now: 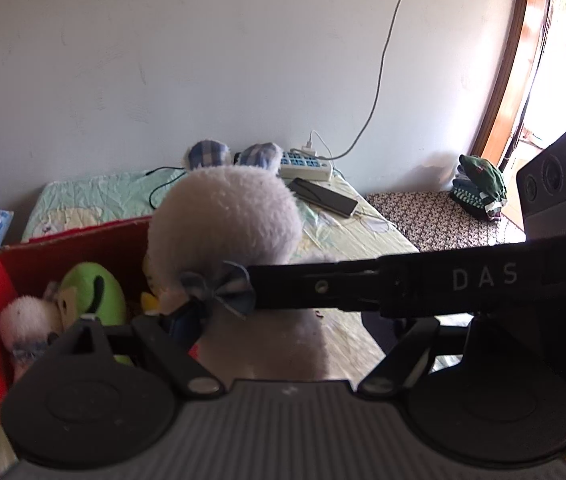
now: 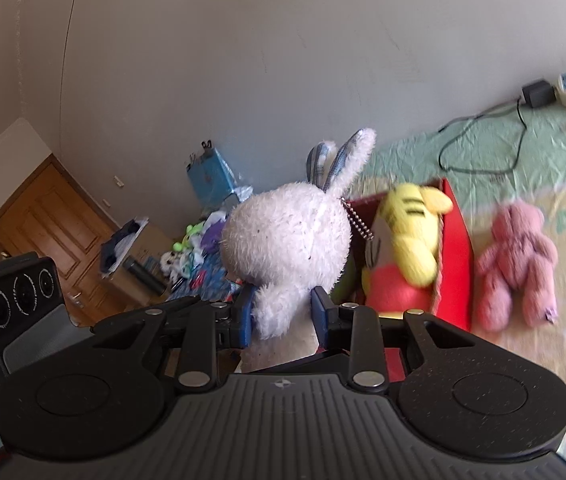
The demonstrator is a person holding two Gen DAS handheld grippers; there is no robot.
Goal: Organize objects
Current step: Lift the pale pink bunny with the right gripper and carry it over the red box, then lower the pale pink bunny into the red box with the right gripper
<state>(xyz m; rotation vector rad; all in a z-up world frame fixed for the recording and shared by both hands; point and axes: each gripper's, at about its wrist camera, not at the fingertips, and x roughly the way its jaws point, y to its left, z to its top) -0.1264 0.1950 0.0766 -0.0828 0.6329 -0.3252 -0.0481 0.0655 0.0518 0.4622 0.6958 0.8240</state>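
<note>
Right gripper (image 2: 281,314): blue pads pinched on the body of a white plush rabbit (image 2: 289,236), just under the head. Rabbit upright, checked ears up, bead chain dangling at the neck. Held clear above the near corner of the red box (image 2: 457,256), probably so it can go in on top of the others.

Left gripper (image 1: 199,312): fingertips mostly hidden behind the rabbit's bow; cannot tell if it is spread or pressed together. The right tool's arm crosses in front of this view. It seems to be steadying or just waiting near the box.

Box already has a yellow toy (image 2: 413,232), a green toy (image 1: 95,292) and a small white one (image 1: 27,326).

Pink bear (image 2: 517,268) lies on the bedsheet (image 2: 543,160) just beside the box, outside it, likely next.

Power strip (image 1: 305,164) and phone (image 1: 323,196) sit farther back by the wall.
</note>
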